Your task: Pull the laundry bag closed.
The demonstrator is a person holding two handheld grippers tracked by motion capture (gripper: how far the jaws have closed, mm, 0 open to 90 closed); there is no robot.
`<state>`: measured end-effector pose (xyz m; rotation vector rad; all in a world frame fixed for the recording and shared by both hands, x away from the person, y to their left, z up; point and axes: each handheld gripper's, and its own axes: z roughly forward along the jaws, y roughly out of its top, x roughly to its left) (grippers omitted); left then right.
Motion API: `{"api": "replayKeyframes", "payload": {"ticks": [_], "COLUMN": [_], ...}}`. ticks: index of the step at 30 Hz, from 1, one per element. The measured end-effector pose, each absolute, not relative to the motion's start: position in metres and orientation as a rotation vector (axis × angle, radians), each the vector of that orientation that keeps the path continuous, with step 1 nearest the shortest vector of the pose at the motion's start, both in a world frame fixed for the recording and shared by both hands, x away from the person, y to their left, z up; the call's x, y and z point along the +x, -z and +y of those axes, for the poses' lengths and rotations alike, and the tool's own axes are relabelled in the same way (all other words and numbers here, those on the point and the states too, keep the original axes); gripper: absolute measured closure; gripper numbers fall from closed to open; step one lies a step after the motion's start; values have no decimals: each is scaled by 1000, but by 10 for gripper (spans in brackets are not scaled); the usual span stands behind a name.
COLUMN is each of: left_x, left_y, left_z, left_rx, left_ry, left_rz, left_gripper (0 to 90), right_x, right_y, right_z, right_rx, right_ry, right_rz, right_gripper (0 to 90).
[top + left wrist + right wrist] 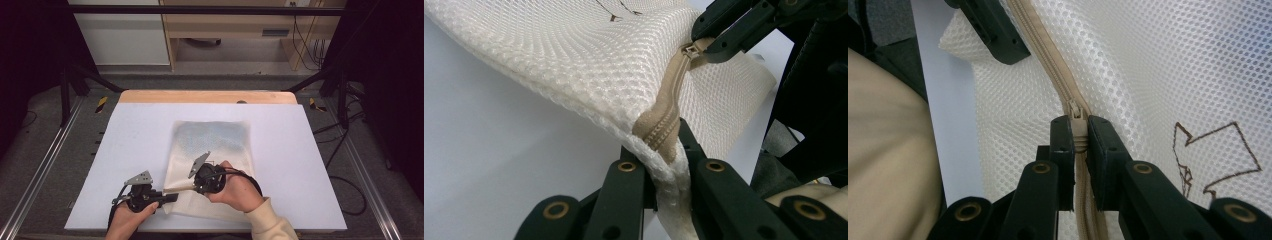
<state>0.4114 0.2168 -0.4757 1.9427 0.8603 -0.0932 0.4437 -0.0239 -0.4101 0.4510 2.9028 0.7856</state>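
A cream mesh bag [212,160] lies flat on the white table [130,150], its near edge between the two grippers. A tan zipper [664,120] runs along that edge.

The left gripper [666,162] is clamped on the bag's corner, at the end of the zipper; mesh and zipper tape bunch up between its jaws. In the high view it [172,197] sits at the bag's near left corner, held by the left hand [127,220].

The right gripper [1078,135] is closed on the zipper pull [1077,120], just beyond the left gripper along the zipper. The right hand [237,190] holds it over the bag's near part. A brown outline print [1208,155] shows on the mesh beside the right gripper.
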Motion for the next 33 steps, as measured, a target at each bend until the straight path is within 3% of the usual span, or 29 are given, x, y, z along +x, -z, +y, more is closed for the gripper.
{"api": "replayKeyframes", "payload": {"ticks": [33], "left_x": [410], "left_y": [479], "left_z": [210], "left_rx": [1960], "left_ry": [100], "left_rz": [848], "left_gripper": [849], "right_x": [439], "right_y": [411], "right_z": [-56], "right_rx": [544], "right_ry": [-821], "right_rz": [2869], "right_gripper": [819]}}
